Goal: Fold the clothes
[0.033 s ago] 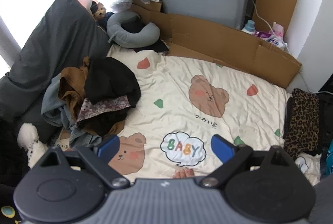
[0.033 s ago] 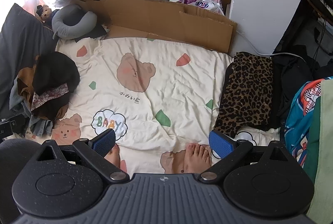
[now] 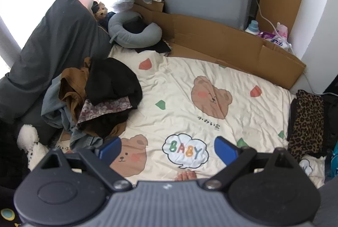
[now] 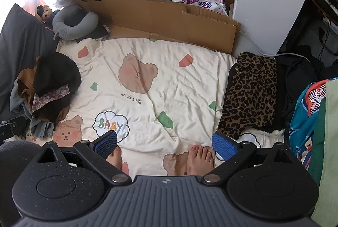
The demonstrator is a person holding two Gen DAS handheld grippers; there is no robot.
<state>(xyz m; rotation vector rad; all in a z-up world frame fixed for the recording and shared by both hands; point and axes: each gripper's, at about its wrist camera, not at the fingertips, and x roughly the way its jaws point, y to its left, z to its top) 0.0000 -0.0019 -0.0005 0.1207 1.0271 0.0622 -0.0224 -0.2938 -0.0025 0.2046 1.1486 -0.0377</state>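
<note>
Nothing has shifted between the paired pictures, which are of the same instant: the crumpled heap is as it was, both tools hang above the bed, and that tells me little about how far the folding has got. The left gripper (image 3: 168,147) has its blue pads spread wide with nothing between them, and the right gripper (image 4: 164,143) is likewise parted and empty. From the left wrist view, the pile of clothes (image 3: 99,100) sits at about nine o'clock on the bear-print quilt (image 3: 190,79); I count roughly five garments in it, a black one on top, a brown one, a floral-print piece, something grey-blue and denim at the bottom edge, though tangled cloth may hide more. At three o'clock lies one leopard-print garment (image 4: 251,94), flat and squared, resting on darker cloth at the quilt's edge; it looks folded, so this scene would suit either a pause between garments or a heap waiting with one piece already laid by. Two grippers, two bare feet (image 4: 198,159) at six o'clock, one grey neck pillow (image 4: 74,22) at eleven o'clock, one cardboard sheet (image 4: 169,20) along twelve. The middle of the quilt lies bare, where a garment could be spread.
</note>
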